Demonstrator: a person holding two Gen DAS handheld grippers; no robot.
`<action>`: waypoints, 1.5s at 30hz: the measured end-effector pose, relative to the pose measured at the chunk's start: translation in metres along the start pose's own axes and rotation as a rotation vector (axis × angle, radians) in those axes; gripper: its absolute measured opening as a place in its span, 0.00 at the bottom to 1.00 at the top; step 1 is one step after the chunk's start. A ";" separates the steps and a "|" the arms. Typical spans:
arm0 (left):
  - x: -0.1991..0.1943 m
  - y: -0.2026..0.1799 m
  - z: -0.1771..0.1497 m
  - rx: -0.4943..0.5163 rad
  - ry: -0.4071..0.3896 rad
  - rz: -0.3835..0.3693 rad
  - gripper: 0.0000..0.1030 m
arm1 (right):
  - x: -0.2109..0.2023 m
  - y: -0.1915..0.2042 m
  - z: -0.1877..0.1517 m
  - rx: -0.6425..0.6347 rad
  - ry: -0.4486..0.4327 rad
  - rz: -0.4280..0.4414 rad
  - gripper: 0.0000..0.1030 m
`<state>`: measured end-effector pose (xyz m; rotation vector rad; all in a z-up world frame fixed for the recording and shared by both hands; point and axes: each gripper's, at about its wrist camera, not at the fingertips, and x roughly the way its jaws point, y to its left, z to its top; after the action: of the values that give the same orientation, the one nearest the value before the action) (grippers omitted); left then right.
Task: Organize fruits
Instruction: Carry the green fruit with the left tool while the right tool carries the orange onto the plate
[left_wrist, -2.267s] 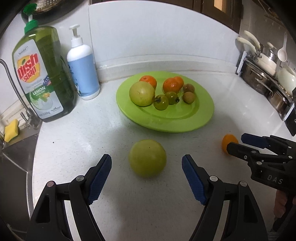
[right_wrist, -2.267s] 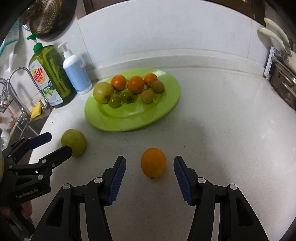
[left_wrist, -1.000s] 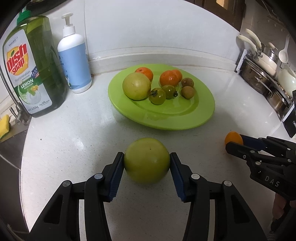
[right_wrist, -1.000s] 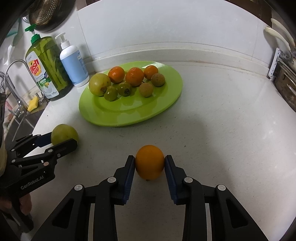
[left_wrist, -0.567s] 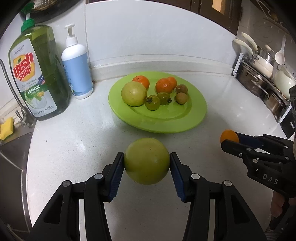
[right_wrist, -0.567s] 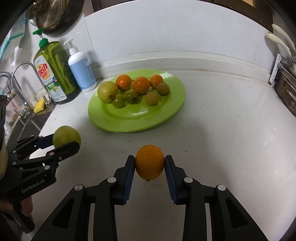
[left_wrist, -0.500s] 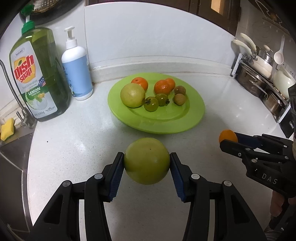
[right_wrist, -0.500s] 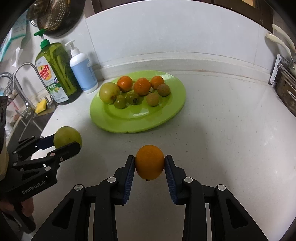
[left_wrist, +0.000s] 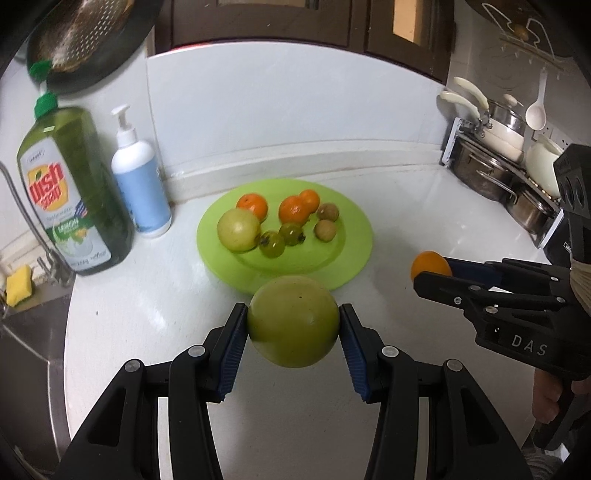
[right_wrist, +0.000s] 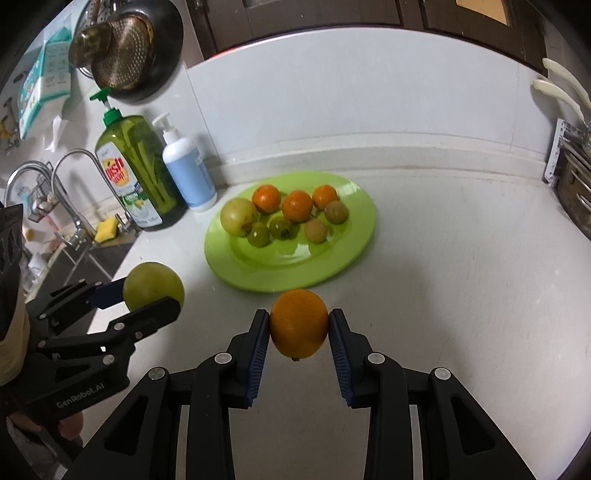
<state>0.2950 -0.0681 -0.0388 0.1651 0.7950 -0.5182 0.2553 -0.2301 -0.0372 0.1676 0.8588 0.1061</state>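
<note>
Left gripper (left_wrist: 293, 328) angled downward, jaws clamped on the green fruit (left_wrist: 293, 325), held clear of the desk (left_wrist: 147, 295) just short of the green plate (left_wrist: 351, 254); right gripper (right_wrist: 299, 328) likewise angled, jaws gripping the orange (right_wrist: 299, 323) beside that plate.

We saw a large round green fruit (left_wrist: 293, 320) clamped between blue fingers (left_wrist: 232, 349), lifted clear of the bench (left_wrist: 147, 295). An orange (right_wrist: 299, 323) hung likewise. Eight smaller fruits clustered on the green plate (right_wrist: 332, 258) behind.
</note>
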 end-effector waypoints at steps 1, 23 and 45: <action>0.001 -0.001 0.002 0.003 -0.001 -0.002 0.47 | 0.000 0.000 0.002 -0.006 -0.004 0.004 0.33; 0.058 -0.006 0.051 0.018 0.029 -0.027 0.47 | 0.048 -0.025 0.054 -0.058 0.003 0.048 0.33; 0.115 -0.010 0.064 -0.003 0.102 -0.036 0.47 | 0.107 -0.047 0.072 -0.059 0.070 0.060 0.33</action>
<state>0.3978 -0.1415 -0.0767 0.1764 0.8998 -0.5456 0.3809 -0.2667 -0.0797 0.1349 0.9194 0.1940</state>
